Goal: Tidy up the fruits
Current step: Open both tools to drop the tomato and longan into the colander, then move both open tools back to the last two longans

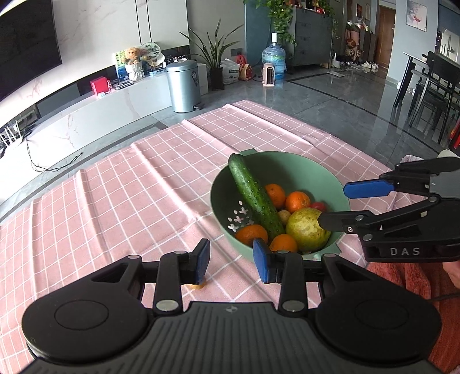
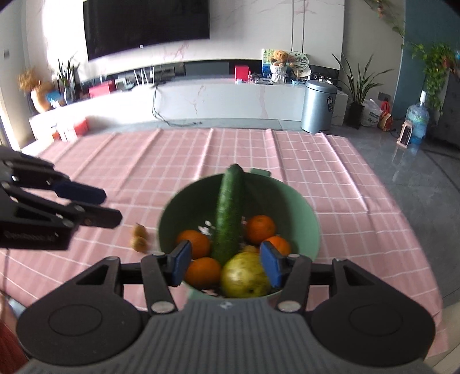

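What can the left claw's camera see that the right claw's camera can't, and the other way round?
Only the left view shows the dining chairs, a small red fruit in the bowl, and the white cross-shaped holes in the bowl's wall.

Only the right view shows two small brownish fruits lying whole on the cloth beside the bowl, and the full black screen.

Both show the green bowl with the cucumber, oranges and a big yellow-green fruit, the pink checked cloth, the metal bin, and both claws open.
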{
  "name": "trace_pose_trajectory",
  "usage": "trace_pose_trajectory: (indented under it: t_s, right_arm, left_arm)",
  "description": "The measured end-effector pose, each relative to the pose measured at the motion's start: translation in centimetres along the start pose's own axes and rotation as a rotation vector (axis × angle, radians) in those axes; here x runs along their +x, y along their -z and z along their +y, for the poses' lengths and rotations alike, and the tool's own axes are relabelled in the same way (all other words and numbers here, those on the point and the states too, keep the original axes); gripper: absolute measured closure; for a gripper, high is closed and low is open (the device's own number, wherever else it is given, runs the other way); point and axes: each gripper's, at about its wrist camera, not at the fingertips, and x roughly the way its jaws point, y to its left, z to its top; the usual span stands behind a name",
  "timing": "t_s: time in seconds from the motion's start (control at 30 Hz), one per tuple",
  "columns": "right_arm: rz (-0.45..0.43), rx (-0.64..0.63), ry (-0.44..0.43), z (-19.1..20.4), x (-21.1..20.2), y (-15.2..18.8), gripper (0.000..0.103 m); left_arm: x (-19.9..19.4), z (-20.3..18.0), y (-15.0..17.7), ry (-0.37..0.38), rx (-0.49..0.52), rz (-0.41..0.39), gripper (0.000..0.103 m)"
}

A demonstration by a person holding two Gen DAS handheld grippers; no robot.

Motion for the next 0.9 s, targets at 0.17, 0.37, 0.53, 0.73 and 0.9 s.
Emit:
trace_pose_trajectory:
  t_s: [0.17, 0.37, 0.53, 0.73, 0.9]
  right_arm:
    - [-0.019, 0.077, -0.041, 2.3, -0.6, 1.0, 0.045]
    - [-0.037, 0.128, -0.057, 4.8, -0.6, 2.4, 0.040]
    - [-0.031, 0.128, -0.064, 6.7, -0.1, 3.5, 0.038]
    - [-0.005, 0.094, -0.065, 9.1, 0.9, 4.2, 0.031]
    - [0.023, 0.087, -0.051, 10.3, 2.0, 4.6, 0.030]
  left_arm:
    - [-1.0, 0.8, 1.4, -0.025, -0.035, -0.029, 0.063]
    - [-1.7, 2.7, 3.4, -0.068, -0.100, -0.095, 0.063]
    - [-1.9, 4.0, 4.8, -0.065, -0.163, -0.114, 0.053]
    - [-1.8, 5.6, 6.3, -0.045, -0.215, -0.089, 0.049]
    - [-1.1, 7.3, 7.0, -0.036, -0.286, -0.036, 0.062]
